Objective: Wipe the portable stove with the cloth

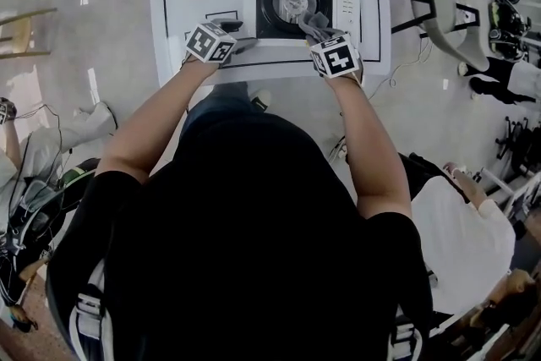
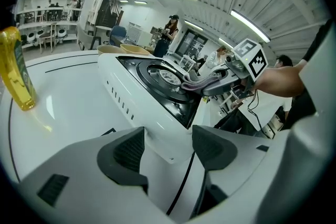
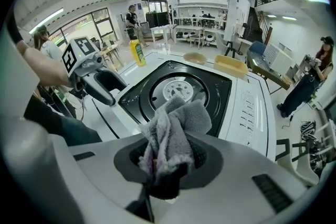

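Right gripper view shows my right gripper (image 3: 168, 162) clamped on the grey cloth (image 3: 176, 126), the portable stove (image 3: 181, 89) lying straight ahead, just below the jaws, while my left gripper (image 2: 168, 149) sits empty, jaws apart, beside the stove's near left corner.

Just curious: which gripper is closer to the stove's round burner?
Right. The right gripper, shut on the cloth, reaches over the near edge of the stove by the burner; the open left gripper sits beside its near-left corner.
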